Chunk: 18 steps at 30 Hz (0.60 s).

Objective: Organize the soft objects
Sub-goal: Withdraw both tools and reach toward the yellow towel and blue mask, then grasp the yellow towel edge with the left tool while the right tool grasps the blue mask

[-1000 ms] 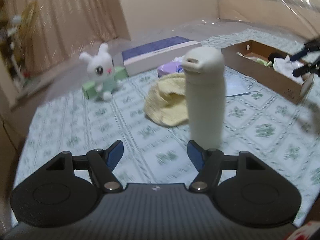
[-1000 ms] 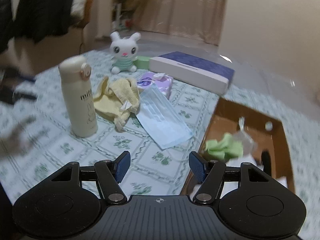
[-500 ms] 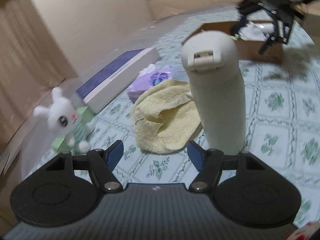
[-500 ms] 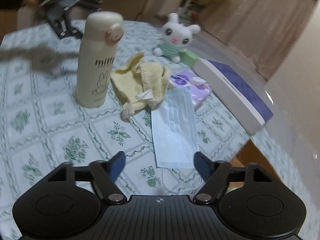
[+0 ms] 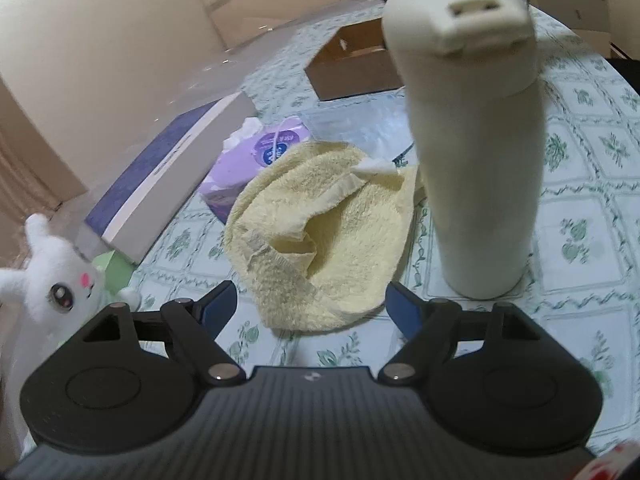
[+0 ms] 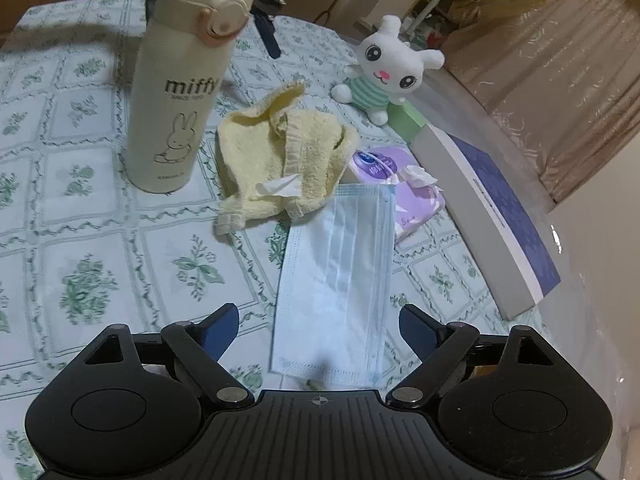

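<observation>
My left gripper is open and empty, its fingers either side of the near edge of a crumpled yellow towel. My right gripper is open and empty, just above the near end of a light blue face mask lying flat. The towel also shows in the right wrist view, beside a purple tissue pack. A white plush rabbit sits at the far side; it shows at the left edge of the left wrist view.
A tall cream bottle stands upright right of the towel, marked "miffy". A long blue and grey box lies by the table's edge. A brown cardboard box sits behind. A green block lies by the rabbit.
Both grippers have moved closer and lower: the left towards the towel, the right over the mask. Both stay open. The cardboard box has left the right wrist view.
</observation>
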Tool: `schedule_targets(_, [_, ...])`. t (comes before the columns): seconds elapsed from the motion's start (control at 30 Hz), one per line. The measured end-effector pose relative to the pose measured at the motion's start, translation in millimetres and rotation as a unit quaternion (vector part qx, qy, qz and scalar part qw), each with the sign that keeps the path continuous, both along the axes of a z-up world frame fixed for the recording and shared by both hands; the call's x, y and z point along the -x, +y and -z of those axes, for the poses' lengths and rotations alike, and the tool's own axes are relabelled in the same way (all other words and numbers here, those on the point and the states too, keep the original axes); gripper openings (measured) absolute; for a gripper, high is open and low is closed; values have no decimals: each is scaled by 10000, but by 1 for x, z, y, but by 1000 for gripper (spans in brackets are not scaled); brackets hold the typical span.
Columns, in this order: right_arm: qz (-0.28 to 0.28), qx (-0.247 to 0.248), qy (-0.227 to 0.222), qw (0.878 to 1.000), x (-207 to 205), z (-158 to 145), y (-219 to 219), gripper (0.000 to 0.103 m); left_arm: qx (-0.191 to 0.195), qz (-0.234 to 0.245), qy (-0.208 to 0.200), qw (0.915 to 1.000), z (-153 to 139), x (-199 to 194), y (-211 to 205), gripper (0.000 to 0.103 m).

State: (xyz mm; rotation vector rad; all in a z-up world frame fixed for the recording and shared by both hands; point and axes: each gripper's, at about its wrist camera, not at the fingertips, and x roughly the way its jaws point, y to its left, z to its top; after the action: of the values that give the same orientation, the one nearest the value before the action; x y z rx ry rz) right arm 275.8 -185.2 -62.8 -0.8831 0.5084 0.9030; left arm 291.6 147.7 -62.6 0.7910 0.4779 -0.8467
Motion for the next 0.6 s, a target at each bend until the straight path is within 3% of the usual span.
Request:
schedule_targets(0.2, [-59, 139, 5, 9999, -21, 8, 14, 90, 35, 545, -44, 9985, 10, -22, -5, 79])
schedule_targets(0.6, [-354, 461, 100, 9983, -38, 23, 36, 92, -225, 997, -19, 9948, 30, -57, -21, 79])
